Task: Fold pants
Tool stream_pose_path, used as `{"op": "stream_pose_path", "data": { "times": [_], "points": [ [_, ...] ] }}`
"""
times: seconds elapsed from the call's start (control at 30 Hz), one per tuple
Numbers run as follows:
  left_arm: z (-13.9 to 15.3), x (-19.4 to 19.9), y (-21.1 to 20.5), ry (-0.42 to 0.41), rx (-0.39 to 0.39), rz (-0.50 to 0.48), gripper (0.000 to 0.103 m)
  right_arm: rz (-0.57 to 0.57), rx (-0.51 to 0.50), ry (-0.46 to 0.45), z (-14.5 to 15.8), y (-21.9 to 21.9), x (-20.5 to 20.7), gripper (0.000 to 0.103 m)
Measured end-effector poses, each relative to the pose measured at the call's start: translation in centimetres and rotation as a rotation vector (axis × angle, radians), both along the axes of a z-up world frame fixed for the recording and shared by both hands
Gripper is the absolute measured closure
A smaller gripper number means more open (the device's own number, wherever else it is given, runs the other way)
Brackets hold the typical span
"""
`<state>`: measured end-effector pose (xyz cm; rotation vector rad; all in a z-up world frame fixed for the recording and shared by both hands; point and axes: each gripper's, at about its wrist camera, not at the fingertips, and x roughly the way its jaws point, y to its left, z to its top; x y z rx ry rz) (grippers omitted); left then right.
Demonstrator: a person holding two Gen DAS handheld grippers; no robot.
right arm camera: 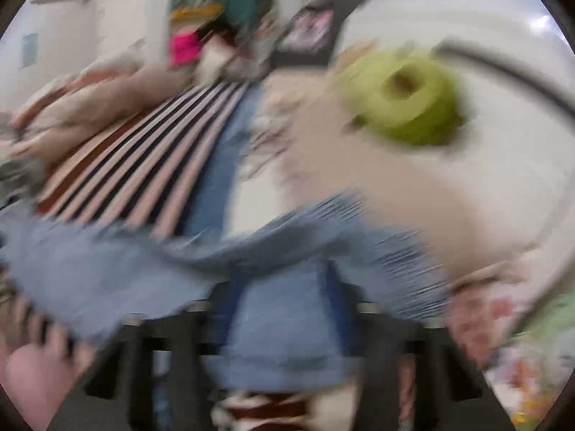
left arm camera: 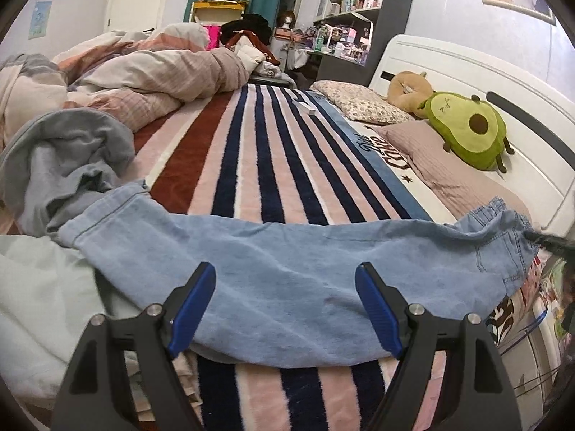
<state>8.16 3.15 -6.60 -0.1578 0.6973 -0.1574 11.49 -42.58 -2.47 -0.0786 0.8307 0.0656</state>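
Across the near edge of the striped blanket [left arm camera: 258,151] the pants [left arm camera: 287,273] lay lengthwise, seemingly halved. The left gripper [left arm camera: 285,305] hovered wide above them; the right gripper [right arm camera: 284,309], blurred, seemingly pinched denim. Next: folding across.

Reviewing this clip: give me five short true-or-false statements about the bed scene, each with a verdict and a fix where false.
1. The jeans lie stretched across the striped blanket. True.
2. The left gripper is clamped shut. False: its jaws stand wide open over the denim.
3. An avocado toy rests by the headboard. True.
4. The jeans are neatly folded into a square. False: they lie at full length.
5. The right wrist view is sharp. False: it is heavily blurred.
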Motion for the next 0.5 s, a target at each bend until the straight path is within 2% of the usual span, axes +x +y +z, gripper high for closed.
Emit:
{"op": "stream_pose_path", "data": {
  "times": [0.03,0.07,0.1,0.17,0.4,0.5],
  "points": [
    [-0.1,0.1,-0.2,0.004,0.006,-0.003,0.026,0.034,0.027,0.059,-1.2,0.5,0.9,0.091],
    [-0.2,0.2,-0.3,0.008,0.01,-0.004,0.026,0.053,0.015,0.104,-2.9,1.2,1.9,0.091],
    [-0.3,0.3,-0.4,0.013,0.014,-0.005,0.026,0.053,-0.016,0.109,-3.7,1.6,2.5,0.091],
    [-0.6,0.7,-0.7,0.024,0.028,-0.009,0.026,0.042,-0.059,0.104,-5.1,1.8,4.2,0.091],
    [-1.9,2.1,-0.5,0.055,0.037,0.008,0.026,-0.049,-0.009,0.094,-6.6,-0.9,9.6,0.092],
    [-2.3,2.6,-0.8,0.066,0.044,0.007,0.026,-0.087,0.008,0.057,-6.4,-2.1,10.8,0.096]
  ]
}}
